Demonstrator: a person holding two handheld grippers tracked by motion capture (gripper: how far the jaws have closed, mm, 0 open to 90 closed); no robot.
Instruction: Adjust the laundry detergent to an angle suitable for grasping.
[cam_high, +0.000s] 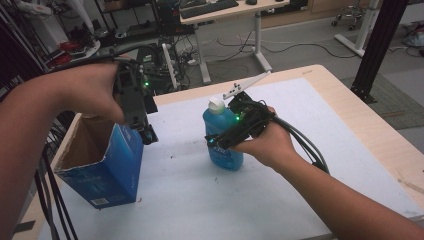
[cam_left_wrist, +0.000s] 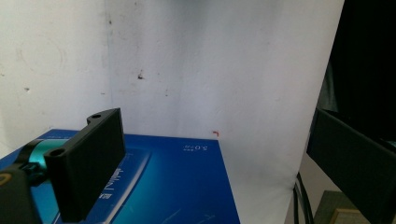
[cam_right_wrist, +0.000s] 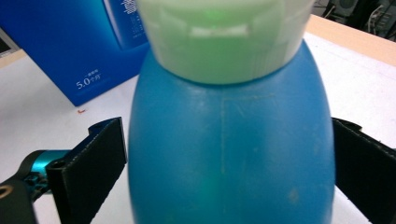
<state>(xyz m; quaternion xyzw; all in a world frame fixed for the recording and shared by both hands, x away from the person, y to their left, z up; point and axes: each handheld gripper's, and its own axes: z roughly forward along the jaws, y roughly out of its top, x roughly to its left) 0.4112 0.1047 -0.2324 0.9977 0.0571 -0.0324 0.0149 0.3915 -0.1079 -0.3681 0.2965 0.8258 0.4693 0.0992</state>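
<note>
My right tool (cam_high: 224, 141) brackets blue bottle (cam_high: 223, 135), white cap, jaws beside it, contact unclear. Left tool (cam_high: 146, 134) wide open over blue box (cam_high: 107, 167). White desk (cam_high: 280, 150), scuffed.

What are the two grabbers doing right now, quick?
Left gripper: open, jaws wide apart by the blue box, holding nothing.
Right gripper: jaws either side of the blue bottle; cannot tell if clamped.
</note>
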